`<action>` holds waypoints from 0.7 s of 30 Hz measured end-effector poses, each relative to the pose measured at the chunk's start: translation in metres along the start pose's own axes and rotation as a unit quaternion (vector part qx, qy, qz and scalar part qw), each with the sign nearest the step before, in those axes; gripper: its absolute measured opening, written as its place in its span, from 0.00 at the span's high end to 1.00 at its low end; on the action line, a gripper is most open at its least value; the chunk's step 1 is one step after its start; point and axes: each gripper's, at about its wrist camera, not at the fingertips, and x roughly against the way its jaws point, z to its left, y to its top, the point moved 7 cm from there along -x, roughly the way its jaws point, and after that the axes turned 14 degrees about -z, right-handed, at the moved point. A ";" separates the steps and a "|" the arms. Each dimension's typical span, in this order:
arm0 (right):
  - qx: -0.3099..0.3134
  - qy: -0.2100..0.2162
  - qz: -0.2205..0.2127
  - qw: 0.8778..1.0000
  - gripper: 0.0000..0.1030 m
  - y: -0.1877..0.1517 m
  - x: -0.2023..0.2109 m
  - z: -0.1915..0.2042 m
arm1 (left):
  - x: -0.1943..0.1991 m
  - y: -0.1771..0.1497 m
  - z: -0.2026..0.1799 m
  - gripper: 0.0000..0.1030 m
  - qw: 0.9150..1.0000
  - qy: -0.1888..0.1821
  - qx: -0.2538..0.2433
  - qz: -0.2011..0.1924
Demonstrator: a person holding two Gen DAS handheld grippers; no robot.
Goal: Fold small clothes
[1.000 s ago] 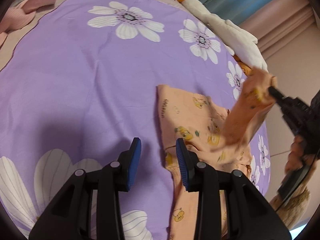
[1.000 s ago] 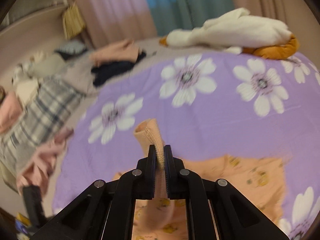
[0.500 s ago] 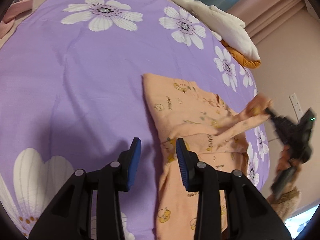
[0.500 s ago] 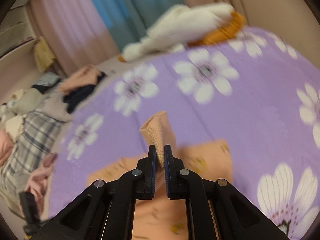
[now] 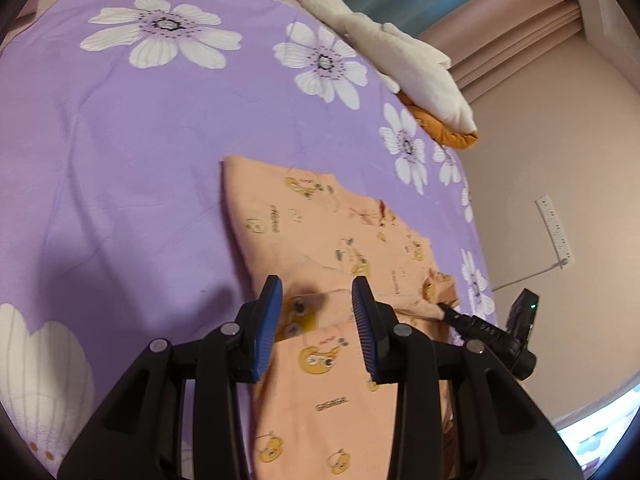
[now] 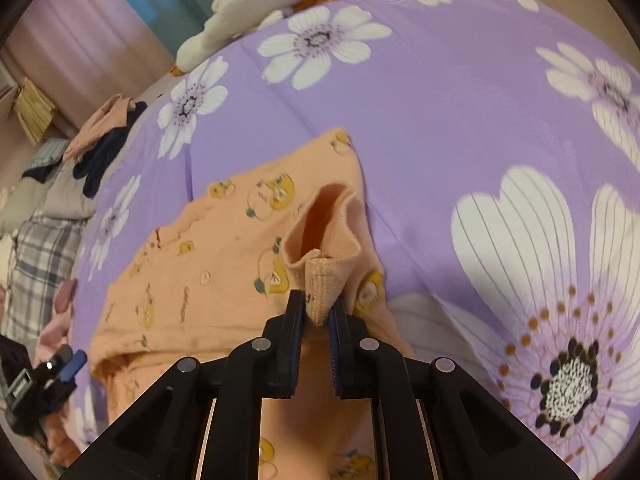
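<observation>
The peach garment [image 5: 320,240] lies on the purple quilt [image 5: 120,160], reaching from mid-frame to 6 o'clock in the left wrist view. The left gripper [image 5: 316,312] hangs above it with jaws partly open and nothing between the blue pads [image 5: 266,328]; whether they touch the cloth cannot be told. Only this view shows the wall at 3 o'clock with a white socket strip [image 5: 556,228], and the right gripper from outside at 4 o'clock, its tip on the sleeve end [image 5: 438,288]. Only the right wrist view shows the grip itself: the right gripper [image 6: 316,312] is clamped narrowly on the ribbed cuff [image 6: 324,284], the sleeve mouth gaping open just above it at 12 o'clock. That view alone also shows a heap of clothes [image 6: 104,136] at 10 o'clock and plaid cloth [image 6: 36,252] at 9 o'clock. The white plush [image 5: 400,60] at 1 o'clock appears in both. Print on the garment reads roughly "GIGAGAL" [image 5: 332,403]; other words there are too blurred to read.
</observation>
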 end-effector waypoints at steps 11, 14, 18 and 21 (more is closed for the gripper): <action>-0.008 -0.014 -0.030 0.999 0.56 0.033 0.031 -0.013 | -0.035 -0.036 0.016 0.75 0.990 0.098 -0.066 0.080; -0.005 -0.009 -0.019 1.000 0.56 0.043 0.019 -0.012 | -0.033 -0.035 0.018 0.75 0.990 0.092 -0.063 0.081; 0.023 -0.018 0.007 1.000 0.56 0.039 -0.003 -0.002 | -0.034 -0.035 0.025 0.74 0.992 0.082 -0.043 0.087; 0.041 -0.028 0.017 0.999 0.57 0.032 -0.013 0.003 | -0.034 -0.035 0.024 0.74 0.992 0.079 -0.039 0.088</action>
